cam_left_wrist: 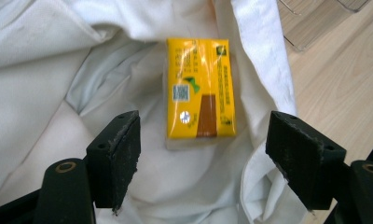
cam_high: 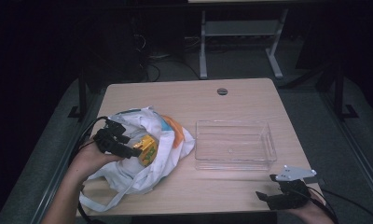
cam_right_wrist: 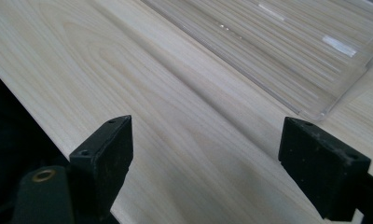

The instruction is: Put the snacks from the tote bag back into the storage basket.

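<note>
Yellow packet lying in the open white cloth bag

The yellow packet (cam_left_wrist: 200, 88) is a flat, rectangular pack wrapped in glossy film, printed with small text, a green mark, a square code patch and a brown panel near 1 end. It lies flat on the pale inner cloth of the white bag (cam_left_wrist: 58, 70), its printed face up and its long side running away from the left gripper view's camera. The bag (cam_high: 142, 154) is crumpled and spread open on the left part of the wooden table, with an orange patch and a teal edge on its far side and a strap trailing toward the table's near edge.
</note>
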